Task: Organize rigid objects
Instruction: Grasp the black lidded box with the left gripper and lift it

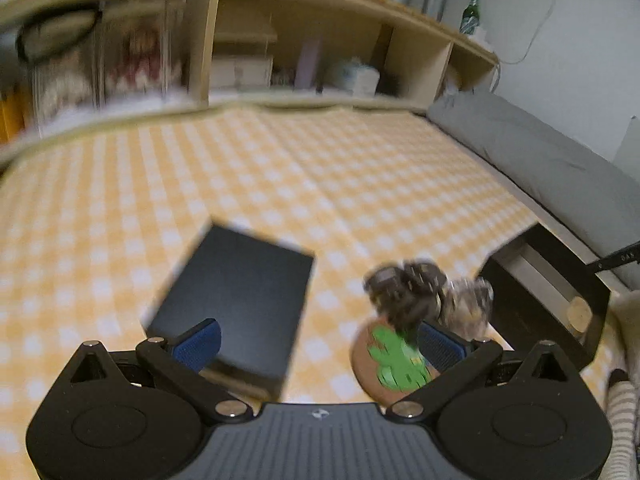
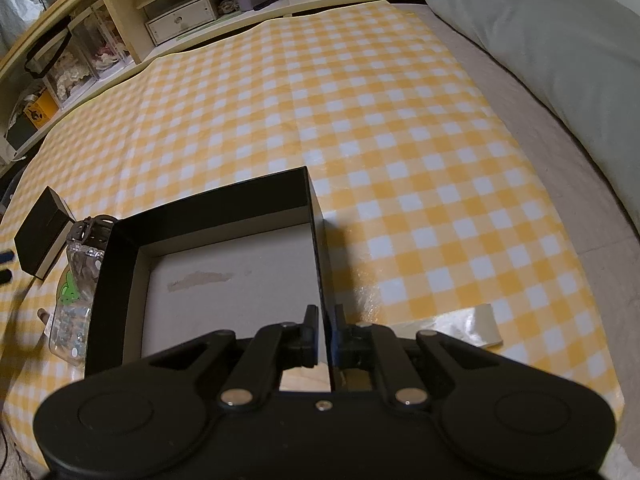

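Note:
An open black tray box point(image 2: 224, 208) with a pale floor lies on the yellow checked cloth point(image 2: 360, 100). My right gripper point(image 2: 325, 318) is shut on the box's right wall. In the left wrist view my left gripper point(image 1: 320, 340) is open above the cloth. A closed black box point(image 1: 236, 296) lies by its left finger. A clear bottle with a dark cap point(image 1: 424, 296) and a round brown coaster with a green cactus point(image 1: 392, 364) lie by its right finger. The tray box point(image 1: 552, 280) is at the right. The bottle point(image 2: 76, 272) and closed box point(image 2: 40, 232) show left of the tray.
A wooden shelf unit point(image 1: 320, 52) with boxes and bottles runs along the far edge of the cloth. A grey pillow point(image 2: 552, 52) lies at the right. A pale flat card point(image 2: 484, 328) lies near the cloth's front right edge.

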Available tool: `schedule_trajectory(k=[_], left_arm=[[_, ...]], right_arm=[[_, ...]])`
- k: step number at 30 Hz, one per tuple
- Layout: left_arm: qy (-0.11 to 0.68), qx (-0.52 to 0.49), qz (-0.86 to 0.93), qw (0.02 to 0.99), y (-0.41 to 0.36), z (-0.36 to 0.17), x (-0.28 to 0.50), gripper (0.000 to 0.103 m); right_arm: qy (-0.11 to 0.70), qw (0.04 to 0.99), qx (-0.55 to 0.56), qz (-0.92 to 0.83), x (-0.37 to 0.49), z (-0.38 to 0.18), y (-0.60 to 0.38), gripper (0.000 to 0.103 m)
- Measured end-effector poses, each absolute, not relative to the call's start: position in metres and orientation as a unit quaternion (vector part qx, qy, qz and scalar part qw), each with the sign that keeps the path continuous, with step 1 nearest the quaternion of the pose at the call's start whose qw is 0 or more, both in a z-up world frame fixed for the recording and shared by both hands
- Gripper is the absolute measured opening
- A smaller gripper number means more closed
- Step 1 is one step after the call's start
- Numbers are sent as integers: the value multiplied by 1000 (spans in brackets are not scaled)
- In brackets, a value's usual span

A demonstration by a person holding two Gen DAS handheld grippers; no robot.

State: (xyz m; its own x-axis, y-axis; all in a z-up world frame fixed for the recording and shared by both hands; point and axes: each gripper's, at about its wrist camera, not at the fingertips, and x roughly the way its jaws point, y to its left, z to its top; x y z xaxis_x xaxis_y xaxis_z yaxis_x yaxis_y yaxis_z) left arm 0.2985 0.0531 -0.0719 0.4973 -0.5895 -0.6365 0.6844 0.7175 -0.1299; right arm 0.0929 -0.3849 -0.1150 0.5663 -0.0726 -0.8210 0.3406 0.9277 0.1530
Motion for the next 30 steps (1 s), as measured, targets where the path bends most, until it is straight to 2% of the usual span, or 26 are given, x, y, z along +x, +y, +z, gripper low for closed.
schedule_trajectory(k=[3, 10, 14, 17, 27, 30], left_arm=[[330, 91, -354, 870, 48, -64, 314, 103], [377, 159, -305, 860, 35, -83, 365, 103], [418, 126, -294, 850, 42, -92, 384, 103], [436, 90, -322, 836, 43, -93, 381, 103], [432, 193, -294, 830, 9, -100, 354, 103], [442, 202, -254, 836, 0, -104, 356, 101]], right_arm=[[450, 873, 147, -118, 93, -115, -385, 7], [449, 874, 148, -115, 93, -116, -386, 8], [447, 876, 145, -110, 94, -117, -386, 9], [446, 877, 148, -104, 94, -119, -388, 9], [447, 877, 145, -99, 98, -118, -386, 9], [447, 877, 146, -102, 98, -119, -387, 5]])
